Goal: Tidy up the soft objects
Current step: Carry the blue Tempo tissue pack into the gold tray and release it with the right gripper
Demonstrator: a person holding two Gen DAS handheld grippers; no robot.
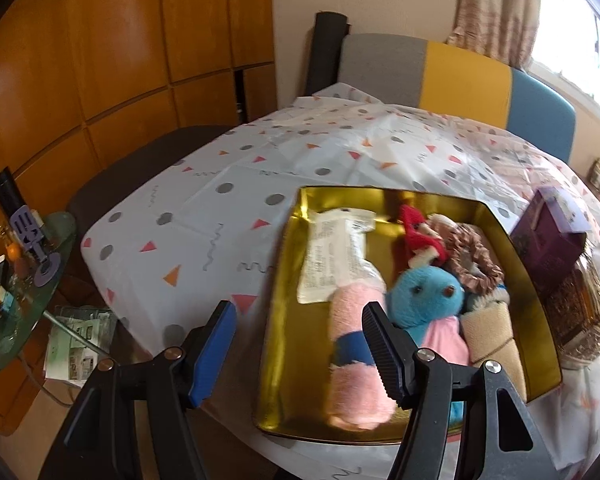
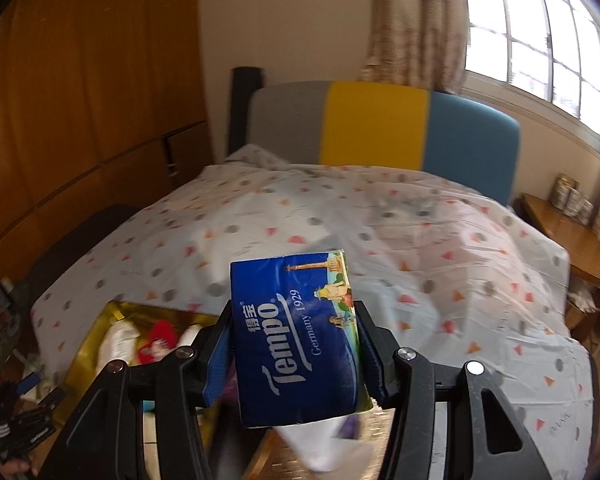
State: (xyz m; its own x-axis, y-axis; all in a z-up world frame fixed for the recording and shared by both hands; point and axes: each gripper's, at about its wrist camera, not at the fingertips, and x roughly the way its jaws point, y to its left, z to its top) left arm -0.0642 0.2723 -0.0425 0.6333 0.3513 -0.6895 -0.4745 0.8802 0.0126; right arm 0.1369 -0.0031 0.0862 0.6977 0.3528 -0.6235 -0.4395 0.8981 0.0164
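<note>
A gold tray [image 1: 288,320] lies on the patterned tablecloth [image 1: 204,208]. In it are a pink rolled towel [image 1: 356,364] in a clear wrapper, a blue plush bear [image 1: 424,296], a red plush piece [image 1: 418,232], a brown scrunchie [image 1: 476,264] and a beige roll [image 1: 496,340]. My left gripper [image 1: 300,328] is open and empty, above the tray's left edge near the towel. My right gripper [image 2: 292,344] is shut on a blue Tempo tissue pack [image 2: 296,340], held in the air right of the tray [image 2: 100,320].
A purple box [image 1: 548,240] and a gold ornate tin [image 1: 580,308] stand right of the tray. A small glass side table [image 1: 24,292] with clutter is at the left. A grey, yellow and blue chair back [image 2: 380,124] stands beyond the table. A wooden side table [image 2: 568,232] is at the right.
</note>
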